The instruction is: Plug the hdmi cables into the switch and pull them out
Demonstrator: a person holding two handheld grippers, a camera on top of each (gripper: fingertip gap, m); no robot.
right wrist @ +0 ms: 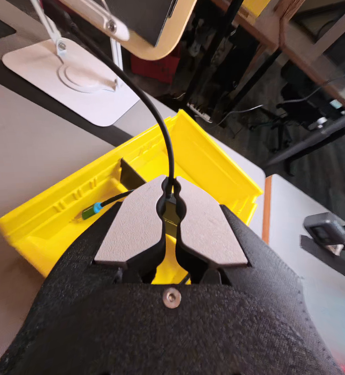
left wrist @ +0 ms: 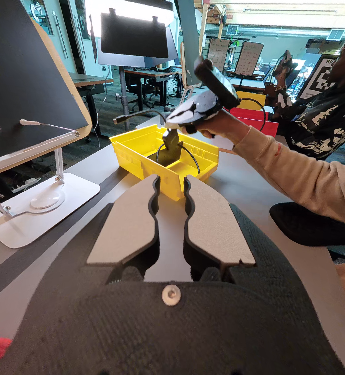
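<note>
My right gripper (right wrist: 170, 180) is shut on a small black HDMI switch (right wrist: 169, 221) and holds it over a yellow bin (right wrist: 46, 223). A black cable (right wrist: 157, 117) rises from the switch past the fingertips. A second cable with a green and blue plug (right wrist: 90, 211) lies in the bin. In the left wrist view the right gripper (left wrist: 169, 129) holds the switch (left wrist: 170, 142) above the bin (left wrist: 139, 162), and the cable's black plug (left wrist: 120, 119) sticks out to the left. My left gripper (left wrist: 171, 180) is open and empty, near the bin's front wall.
A white stand (left wrist: 35, 203) carrying a tilted black board (left wrist: 25, 81) sits on the grey table to the left. Red bins (left wrist: 252, 119) stand behind the yellow one. A seated person (left wrist: 319, 121) is at the far right. A black pad (left wrist: 309, 223) lies by the table's right edge. The gap from one gripper's tips to the other's is roughly 35 centimetres.
</note>
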